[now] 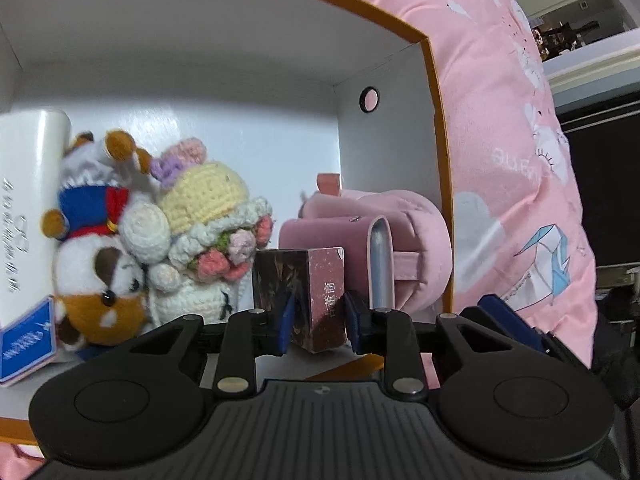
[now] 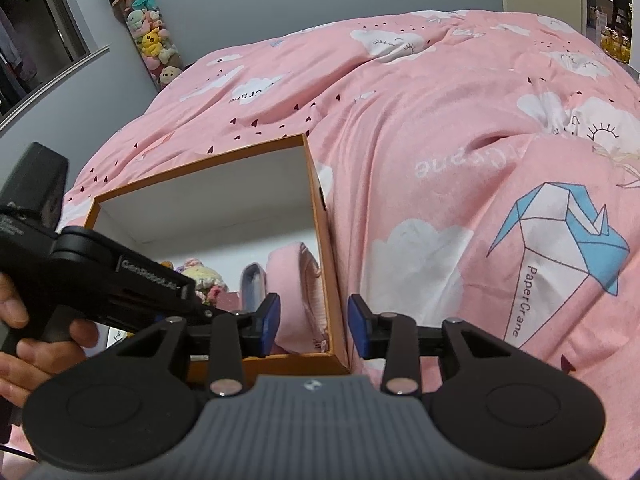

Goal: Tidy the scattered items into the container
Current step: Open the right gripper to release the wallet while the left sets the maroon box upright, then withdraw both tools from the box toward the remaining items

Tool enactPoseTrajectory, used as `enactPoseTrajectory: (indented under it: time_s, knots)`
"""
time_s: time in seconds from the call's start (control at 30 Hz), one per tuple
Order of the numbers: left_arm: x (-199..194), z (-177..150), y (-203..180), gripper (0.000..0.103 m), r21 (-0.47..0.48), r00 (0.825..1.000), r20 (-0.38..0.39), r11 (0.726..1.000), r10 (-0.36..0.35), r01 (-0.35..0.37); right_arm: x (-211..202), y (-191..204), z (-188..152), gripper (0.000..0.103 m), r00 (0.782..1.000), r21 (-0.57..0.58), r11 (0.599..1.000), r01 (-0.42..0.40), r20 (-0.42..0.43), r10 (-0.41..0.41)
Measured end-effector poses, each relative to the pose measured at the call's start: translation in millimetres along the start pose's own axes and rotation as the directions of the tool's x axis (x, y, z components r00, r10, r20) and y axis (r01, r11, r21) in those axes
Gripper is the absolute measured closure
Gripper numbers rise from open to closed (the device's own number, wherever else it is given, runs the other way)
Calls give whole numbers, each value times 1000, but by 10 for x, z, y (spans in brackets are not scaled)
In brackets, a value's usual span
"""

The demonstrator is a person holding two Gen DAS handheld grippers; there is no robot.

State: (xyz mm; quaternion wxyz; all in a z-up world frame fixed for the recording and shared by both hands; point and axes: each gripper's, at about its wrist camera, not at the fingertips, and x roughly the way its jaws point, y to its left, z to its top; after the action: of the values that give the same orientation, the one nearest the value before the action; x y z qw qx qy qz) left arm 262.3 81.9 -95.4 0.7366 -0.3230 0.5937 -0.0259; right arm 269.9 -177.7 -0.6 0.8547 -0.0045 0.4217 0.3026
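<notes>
An orange box (image 1: 438,128) with white inner walls lies on the bed, and my left gripper (image 1: 320,320) reaches into it. Its blue pads (image 1: 286,320) press both sides of a small maroon carton (image 1: 324,284) with Chinese lettering, low over the box floor. Inside also lie a red panda plush (image 1: 100,280), a crocheted doll (image 1: 208,216), a tall white carton (image 1: 28,208) and a pink velvet item (image 1: 400,232). My right gripper (image 2: 314,326) stands open astride the orange box's (image 2: 320,216) near right wall, its pads apart from it. The left gripper's body (image 2: 120,280) shows in a hand (image 2: 16,320).
A pink duvet (image 2: 440,128) with clouds and paper cranes covers the bed around the box. A clear column of plush toys (image 2: 152,36) stands in the far corner by the grey wall. Dark furniture (image 1: 600,184) lies beyond the bed's right side.
</notes>
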Motion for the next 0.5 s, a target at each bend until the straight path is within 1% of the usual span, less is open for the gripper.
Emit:
enactPoseTrajectory:
  time_s: [0.13, 0.33, 0.37, 0.43, 0.47, 0.5]
  knots:
    - [-27, -35, -8, 72, 8, 1000, 21, 1000, 6, -6, 14, -7, -5, 60, 1000, -3, 1000, 5, -10, -5]
    - [-105, -65, -52, 68, 32, 998, 57, 999, 14, -16, 5, 34, -19, 49, 1000, -32, 999, 8, -6, -9]
    - [-119, -69, -59, 66, 37, 998, 62, 999, 17, -19, 0, 45, -21, 48, 1000, -39, 999, 10, -3, -10]
    - [-156, -92, -79, 63, 48, 997, 78, 998, 24, -28, -12, 54, -24, 41, 1000, -47, 999, 8, 3, -7]
    - [-182, -110, -95, 60, 55, 996, 90, 998, 29, -34, -22, 57, -26, 36, 1000, -49, 999, 6, 10, -6]
    - [-213, -135, -114, 56, 64, 994, 106, 997, 33, -40, -38, 58, -28, 35, 1000, -51, 999, 5, 18, -4]
